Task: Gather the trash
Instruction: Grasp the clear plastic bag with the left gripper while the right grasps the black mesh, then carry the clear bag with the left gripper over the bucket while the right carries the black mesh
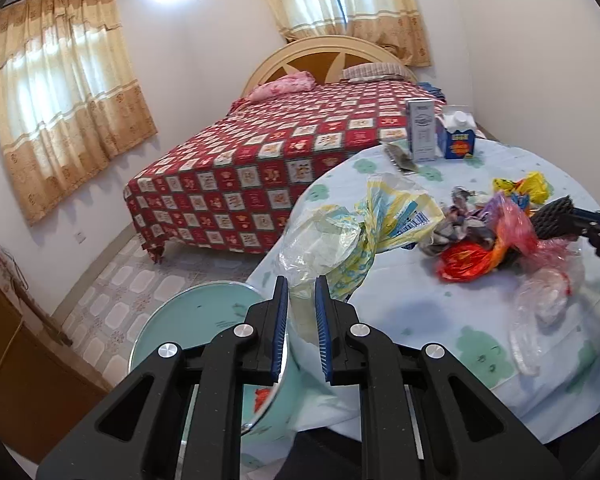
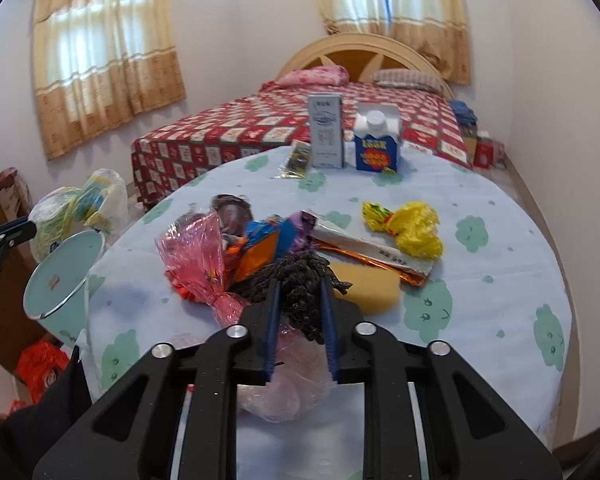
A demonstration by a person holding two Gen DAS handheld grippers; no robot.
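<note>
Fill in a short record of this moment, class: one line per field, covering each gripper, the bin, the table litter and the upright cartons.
left gripper: shut on a yellow and white plastic bag, held above the bin
right gripper: shut on a dark scouring sponge at the table
bin: pale green, tilted, beside the table's left edge
table: round, cloud-print cloth
litter: pink cellophane, yellow wrapper, silver and orange packet
upright cartons: grey box, blue carton, far edge

Matte black left gripper (image 1: 302,280), right gripper (image 2: 300,284), blue ribbed fingers (image 1: 323,332), silver round screws (image 1: 169,350)
</note>
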